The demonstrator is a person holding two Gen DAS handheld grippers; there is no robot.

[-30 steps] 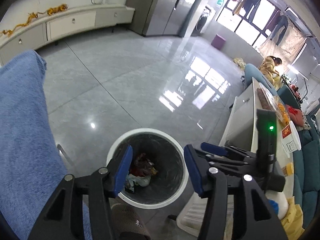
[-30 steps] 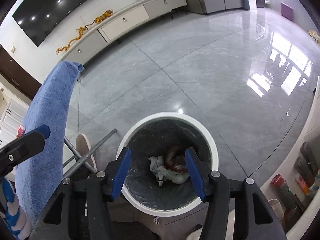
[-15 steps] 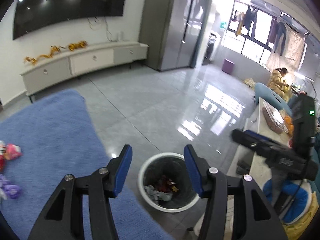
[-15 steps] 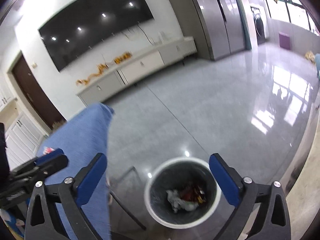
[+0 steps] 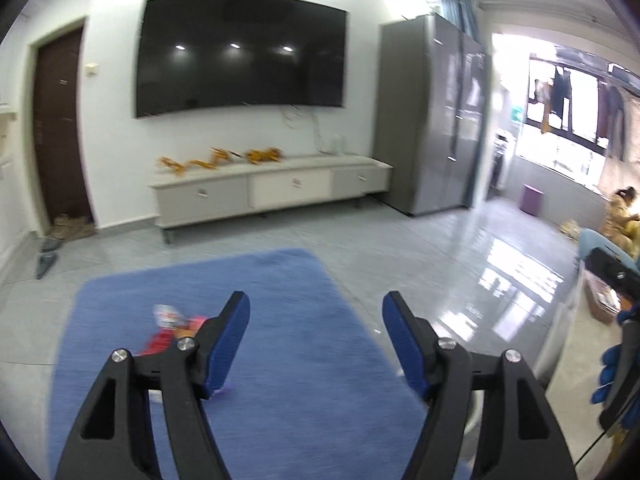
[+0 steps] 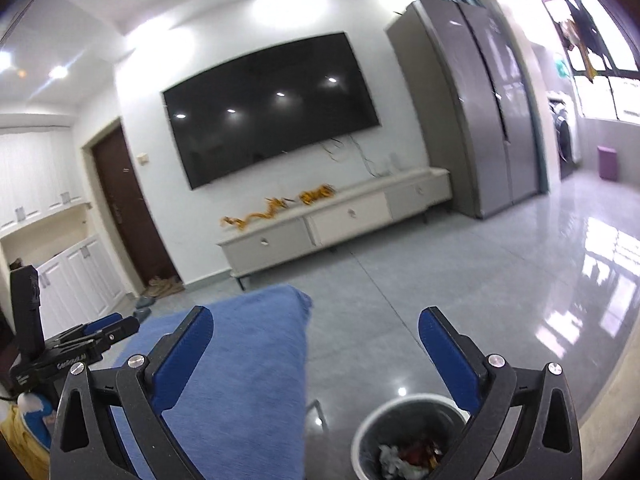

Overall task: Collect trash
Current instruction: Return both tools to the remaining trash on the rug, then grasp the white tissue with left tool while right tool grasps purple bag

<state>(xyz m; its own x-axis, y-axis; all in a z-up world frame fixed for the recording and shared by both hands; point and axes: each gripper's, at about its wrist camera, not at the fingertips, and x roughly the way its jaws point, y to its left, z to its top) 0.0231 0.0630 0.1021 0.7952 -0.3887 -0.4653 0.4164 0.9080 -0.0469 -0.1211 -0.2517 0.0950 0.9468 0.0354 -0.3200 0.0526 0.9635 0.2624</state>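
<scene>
Both grippers have come up from the mouth of the bin and now look out across the room, and both have let their jaws spread apart since a second ago. From the left wrist camera, the left gripper [image 5: 316, 322] hangs over a blue cloth [image 5: 280, 320] that covers a raised surface; its jaws have just been opening, they stand moderately apart and nothing lies between them. Some wrappers [image 5: 170, 326], red and white and blurred, lie on the cloth just behind the left-hand finger, partly hidden by it. Beyond the cloth are the grey tiled floor [image 5: 420, 248], a low white cabinet [image 5: 272, 192] and a dark television [image 5: 240, 48] on the wall above it. At the right edge part of the right gripper [image 5: 612, 272] shows, too little to tell its state there. From the right wrist camera, the right gripper [image 6: 316, 338] has its jaws spread as wide as they go, with nothing held. The trash bin [image 6: 408, 436], white-rimmed, stands on the floor low in the view between the fingers and nearer the right one, with crumpled trash [image 6: 408, 456] inside. The blue cloth [image 6: 248, 360] lies to the bin's left, and the left gripper [image 6: 104, 330] shows at the left edge.
</scene>
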